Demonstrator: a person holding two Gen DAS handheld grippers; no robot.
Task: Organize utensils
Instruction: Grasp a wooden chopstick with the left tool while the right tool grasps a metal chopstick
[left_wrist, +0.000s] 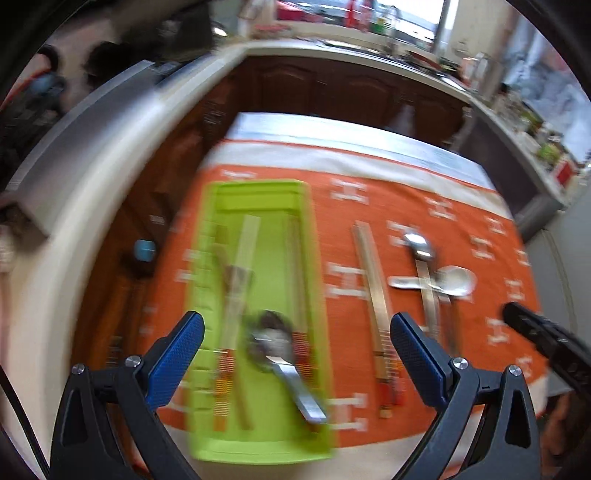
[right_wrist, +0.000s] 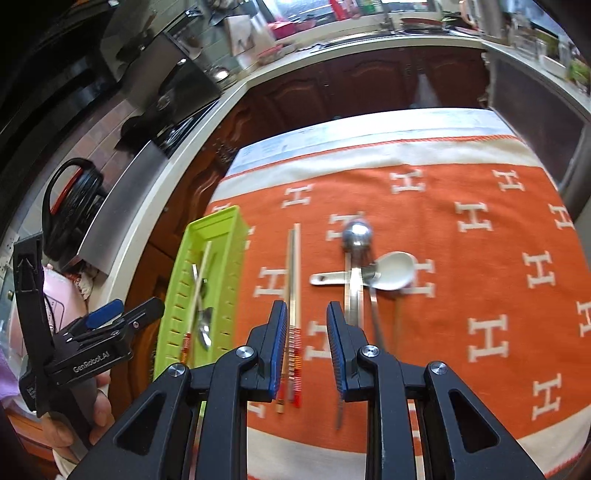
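Observation:
A lime green utensil tray (left_wrist: 255, 192) (right_wrist: 218, 225) lies at the left of an orange cloth. It holds a metal spoon (left_wrist: 280, 354) (right_wrist: 205, 326) and chopsticks (left_wrist: 240, 288). My left gripper (left_wrist: 295, 339) is open and empty above the tray's near end; it also shows in the right wrist view (right_wrist: 122, 312). On the cloth lie a pair of chopsticks (left_wrist: 373, 306) (right_wrist: 293, 280), a metal spoon (left_wrist: 421, 254) (right_wrist: 356, 236) and a white ceramic spoon (left_wrist: 450, 280) (right_wrist: 391, 273). My right gripper (right_wrist: 306, 347) is open and empty above the near ends of the loose chopsticks.
The orange cloth (right_wrist: 480, 258) with white H marks covers a table. Dark wood cabinets (right_wrist: 369, 81) and a pale counter (right_wrist: 184, 155) run behind and to the left. A black cable reel (right_wrist: 70, 206) sits on the left counter.

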